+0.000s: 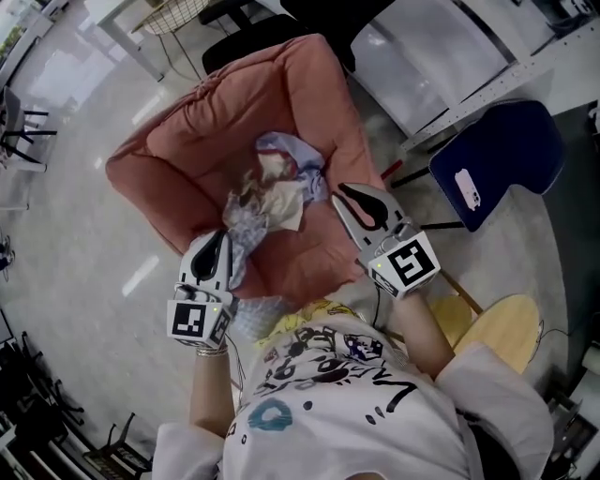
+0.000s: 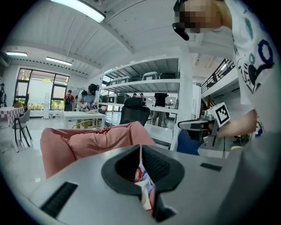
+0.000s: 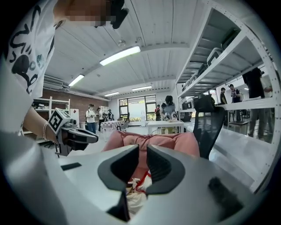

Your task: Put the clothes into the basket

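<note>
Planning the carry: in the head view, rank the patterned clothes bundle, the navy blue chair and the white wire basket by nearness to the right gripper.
1. Patterned clothes bundle, just left of the right gripper.
2. Navy blue chair, to its right.
3. White wire basket, far off at top left.

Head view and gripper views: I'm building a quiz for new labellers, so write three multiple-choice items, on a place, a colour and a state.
1. Where do the clothes lie? A on the floor; B on the pink cushion; C on a shelf.
2. The chair is: A dark blue; B green; C white.
3. The left hand-held gripper is: A wide open; B shut, empty; C shut on clothes.
B, they rest on its seat; A, its seat shows that colour; C, cloth is pinched between closed jaws.
</note>
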A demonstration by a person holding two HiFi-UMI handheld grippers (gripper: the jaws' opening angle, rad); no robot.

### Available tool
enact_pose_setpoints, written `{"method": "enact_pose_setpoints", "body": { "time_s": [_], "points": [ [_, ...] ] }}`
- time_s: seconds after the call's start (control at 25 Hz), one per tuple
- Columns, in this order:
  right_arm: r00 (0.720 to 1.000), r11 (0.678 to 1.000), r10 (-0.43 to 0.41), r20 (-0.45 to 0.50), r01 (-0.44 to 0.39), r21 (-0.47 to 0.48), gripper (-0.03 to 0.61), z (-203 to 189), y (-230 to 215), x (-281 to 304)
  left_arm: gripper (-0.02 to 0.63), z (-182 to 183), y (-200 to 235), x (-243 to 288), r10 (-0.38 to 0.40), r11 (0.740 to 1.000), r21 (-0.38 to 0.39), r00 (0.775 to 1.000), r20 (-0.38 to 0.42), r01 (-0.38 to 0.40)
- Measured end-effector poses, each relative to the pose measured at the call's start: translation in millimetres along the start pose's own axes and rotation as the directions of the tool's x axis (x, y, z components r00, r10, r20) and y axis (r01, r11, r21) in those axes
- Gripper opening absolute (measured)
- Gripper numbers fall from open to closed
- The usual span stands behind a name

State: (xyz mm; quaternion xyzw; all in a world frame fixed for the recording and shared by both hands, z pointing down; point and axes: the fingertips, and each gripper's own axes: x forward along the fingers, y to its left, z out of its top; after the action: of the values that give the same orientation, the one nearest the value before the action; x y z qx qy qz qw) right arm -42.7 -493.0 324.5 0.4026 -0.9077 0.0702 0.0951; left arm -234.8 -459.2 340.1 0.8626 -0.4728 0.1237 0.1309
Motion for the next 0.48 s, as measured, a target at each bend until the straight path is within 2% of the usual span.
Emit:
{"method": "enact_pose_setpoints", "body": {
  "time_s": [0.08,0.16,0.24,0.48],
  "points": [
    [1.0,1.0,0.014,-0.021,-0.014,0.011,0.042,-10,-10,14,0.023,-10,6,13,0.009,1.0,-0.023,1.0,-0.017,-0.01],
    [0.998,0.999,0.029,-0.05,-0.028,0.029,0.089,-21,-19,29,0.021,-20,12,24,0.015,0.999,-0.048,0.999,-0.032,-0.017],
    [0.997,0.999,0.042,-0.071,-0.039,0.036,0.101,-32,-26,43,0.021,-27,18,34,0.02,0.998,-0.063,0.999,-0.043,-0.022],
    [0.99,0.998,0.066,-0.121,-0.064,0.015,0.132,-69,-43,79,0.023,-49,33,60,0.034,0.997,-0.062,0.998,-0.058,-0.037]
  ]
}}
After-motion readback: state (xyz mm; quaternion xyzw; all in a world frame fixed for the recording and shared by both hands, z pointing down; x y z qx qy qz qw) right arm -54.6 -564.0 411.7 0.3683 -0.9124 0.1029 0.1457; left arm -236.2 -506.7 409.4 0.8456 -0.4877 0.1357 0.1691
